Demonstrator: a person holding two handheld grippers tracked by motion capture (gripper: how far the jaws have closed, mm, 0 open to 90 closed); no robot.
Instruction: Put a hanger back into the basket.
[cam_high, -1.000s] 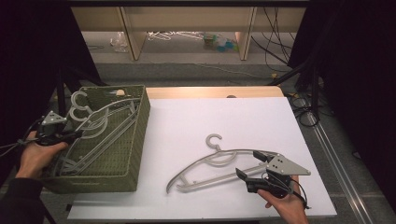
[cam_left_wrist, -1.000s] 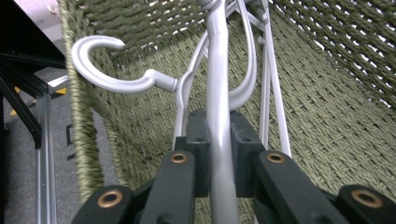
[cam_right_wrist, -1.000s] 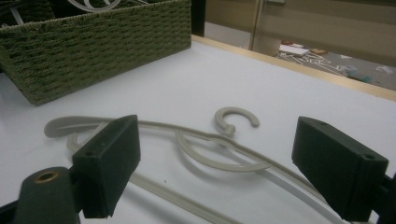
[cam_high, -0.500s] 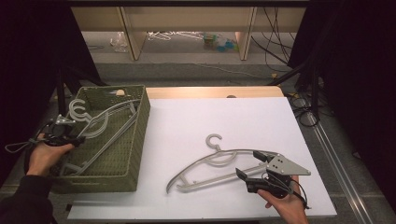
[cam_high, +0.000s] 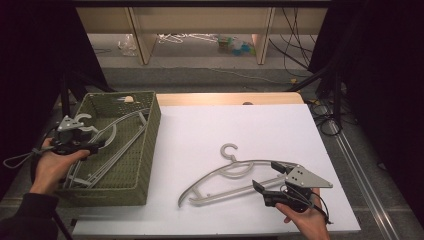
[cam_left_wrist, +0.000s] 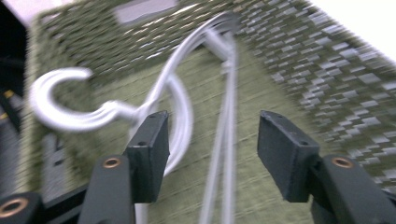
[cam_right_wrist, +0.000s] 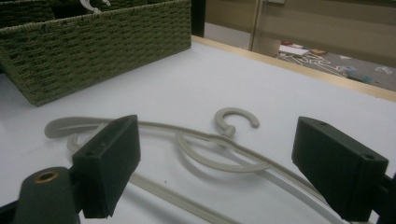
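Green woven basket (cam_high: 144, 150) at bench (cam_high: 210, 125) left holds grey hangers (cam_high: 107, 145), hooks toward its far end. Left claw (cam_high: 97, 146) hovers over them, jaws wide apart, empty. Right claw (cam_high: 266, 176) gapes wide, empty, around loose hanger (cam_high: 225, 172) lying flat on bench.

Your green woven basket (cam_high: 145, 145) shows a checked weave of light and dark strands, and the hangers (cam_left_wrist: 187, 93) in it are pale grey to white. Your beige-grey hanger (cam_high: 230, 172) lies on the white table top (cam_high: 210, 125), which has a light wood edge. Both grippers' jaws are black.
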